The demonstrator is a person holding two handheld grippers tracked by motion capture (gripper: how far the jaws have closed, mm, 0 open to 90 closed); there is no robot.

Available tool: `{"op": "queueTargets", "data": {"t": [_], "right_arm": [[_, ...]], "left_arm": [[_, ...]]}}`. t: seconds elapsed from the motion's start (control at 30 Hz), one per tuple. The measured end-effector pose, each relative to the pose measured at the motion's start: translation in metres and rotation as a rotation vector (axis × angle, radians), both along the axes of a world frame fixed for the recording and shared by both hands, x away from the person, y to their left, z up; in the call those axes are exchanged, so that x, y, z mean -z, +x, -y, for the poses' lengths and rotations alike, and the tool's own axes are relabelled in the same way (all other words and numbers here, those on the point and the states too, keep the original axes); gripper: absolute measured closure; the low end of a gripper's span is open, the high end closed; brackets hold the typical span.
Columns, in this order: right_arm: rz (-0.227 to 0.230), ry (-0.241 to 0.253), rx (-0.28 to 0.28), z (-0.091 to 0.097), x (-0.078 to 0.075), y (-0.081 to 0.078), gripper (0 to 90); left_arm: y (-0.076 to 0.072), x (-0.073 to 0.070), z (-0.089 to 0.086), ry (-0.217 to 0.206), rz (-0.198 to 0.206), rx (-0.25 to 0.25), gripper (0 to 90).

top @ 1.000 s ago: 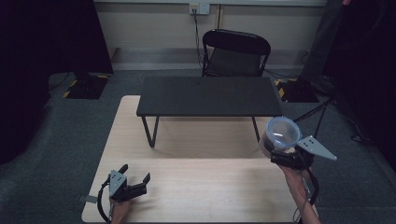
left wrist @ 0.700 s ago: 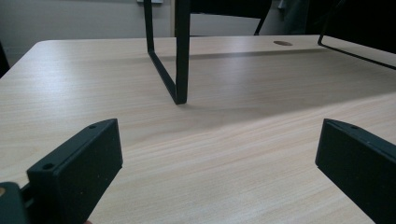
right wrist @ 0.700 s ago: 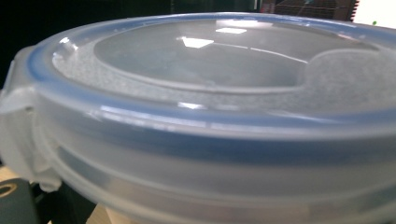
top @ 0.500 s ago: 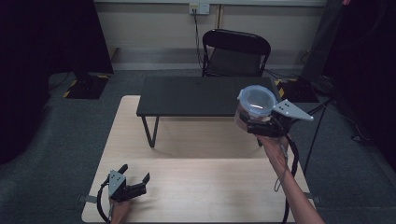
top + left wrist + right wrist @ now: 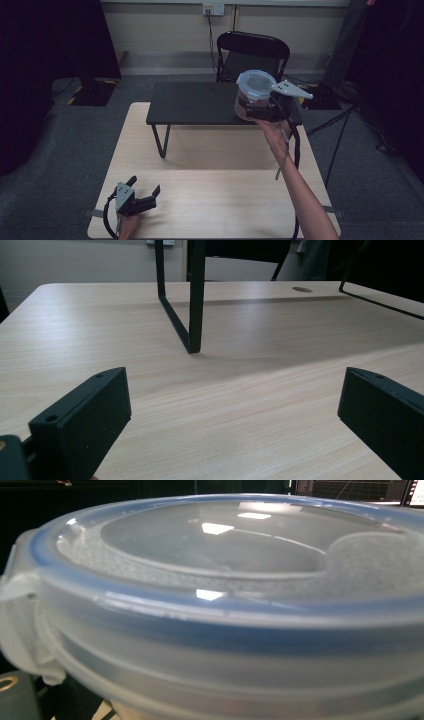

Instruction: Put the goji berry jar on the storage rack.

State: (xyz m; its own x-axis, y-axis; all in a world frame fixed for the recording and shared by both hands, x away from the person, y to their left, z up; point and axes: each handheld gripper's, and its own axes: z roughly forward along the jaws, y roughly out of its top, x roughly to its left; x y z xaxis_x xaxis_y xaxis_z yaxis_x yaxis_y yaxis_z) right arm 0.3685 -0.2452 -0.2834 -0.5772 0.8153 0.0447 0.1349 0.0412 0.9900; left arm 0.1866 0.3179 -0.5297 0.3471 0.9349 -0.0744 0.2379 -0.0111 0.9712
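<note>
A round clear plastic container (image 5: 254, 95) with a blue-rimmed lid (image 5: 220, 555) is held up by my right gripper (image 5: 260, 111), which is shut on it. It hangs over the right part of the low black shelf (image 5: 200, 102) that stands on the wooden table (image 5: 210, 195). I cannot tell whether its base touches the shelf. My left gripper (image 5: 146, 192) rests at the table's near left corner, open, with nothing between its jaws. In the left gripper view the gripper (image 5: 235, 415) looks across bare wood toward a black shelf leg (image 5: 192, 300).
A black folding chair (image 5: 252, 55) stands behind the table. Dark stands and cables sit on the grey floor at both sides. A cable hole (image 5: 301, 289) marks the tabletop beyond the shelf leg.
My right gripper has carried the container from the table's right side up, forward and leftward over the black shelf. The left gripper has stayed still.
</note>
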Motion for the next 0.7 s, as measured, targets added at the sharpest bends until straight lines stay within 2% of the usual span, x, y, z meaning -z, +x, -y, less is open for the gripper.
{"op": "queueTargets", "data": {"t": [0.2,0.33,0.6,0.63,0.7], "right_arm": [[-0.008,-0.014,0.006,-0.017,-0.006,0.017,2.3],[-0.031,-0.016,0.013,-0.033,-0.007,0.034,2.3],[-0.058,-0.038,0.032,-0.05,-0.002,0.049,2.3],[-0.082,-0.014,0.086,-0.063,-0.002,0.047,2.3],[-0.085,-0.021,0.093,-0.066,0.0,0.05,2.3]], "left_arm": [[0.0,0.0,0.0,-0.004,0.001,-0.002,0.0],[0.0,0.001,-0.001,-0.009,0.003,-0.002,0.0],[0.0,0.002,-0.002,-0.016,0.006,0.0,0.0],[0.0,0.002,-0.002,-0.016,0.006,0.001,0.0],[0.0,0.002,-0.003,-0.018,0.007,0.001,0.0]]}}
